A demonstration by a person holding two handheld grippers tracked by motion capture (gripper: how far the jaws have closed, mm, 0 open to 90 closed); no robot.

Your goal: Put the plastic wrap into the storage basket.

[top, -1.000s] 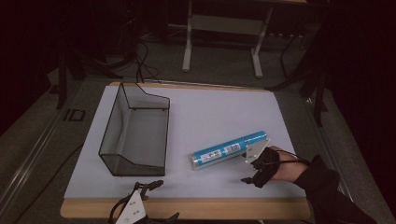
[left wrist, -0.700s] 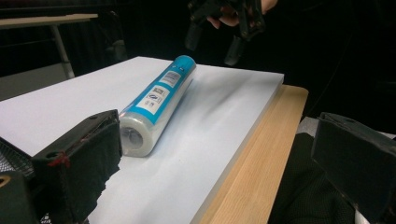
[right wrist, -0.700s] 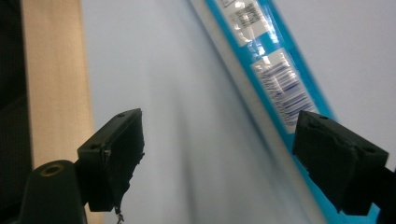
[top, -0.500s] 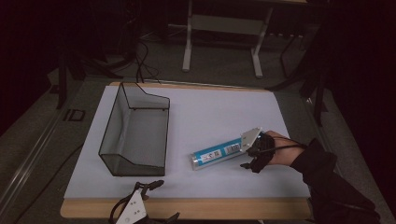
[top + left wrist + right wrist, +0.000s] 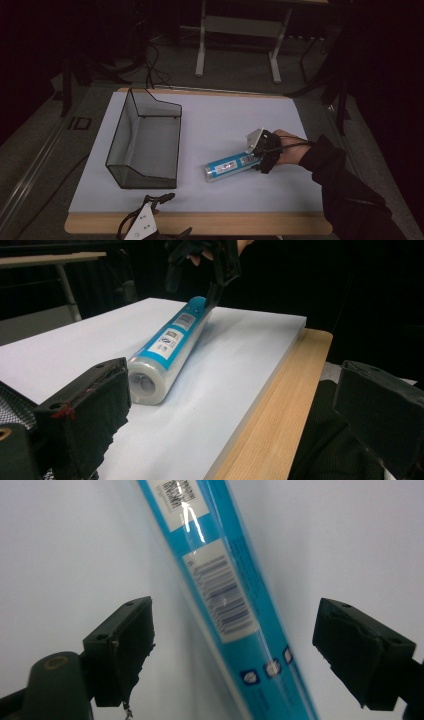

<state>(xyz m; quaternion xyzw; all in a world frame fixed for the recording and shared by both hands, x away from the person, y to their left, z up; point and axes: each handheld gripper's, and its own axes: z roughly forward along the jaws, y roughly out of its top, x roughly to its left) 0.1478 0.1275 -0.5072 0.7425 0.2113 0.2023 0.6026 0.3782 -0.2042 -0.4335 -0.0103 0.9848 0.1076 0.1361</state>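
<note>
Right gripper [image 5: 257, 150] jaws apart; left gripper [image 5: 150, 220] gaping.

My table [image 5: 300, 222]: wood edge, white board [image 5: 220, 120] on top; black mesh basket [image 5: 145, 145] left, blue roll [image 5: 230, 166] right.

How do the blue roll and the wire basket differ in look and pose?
The blue roll is a slim wrapped cylinder lying on its side; the wire basket is a wide, open black mesh box. The right gripper hovers open over the roll; nothing nears the basket. Both rest on the white mat.
</note>
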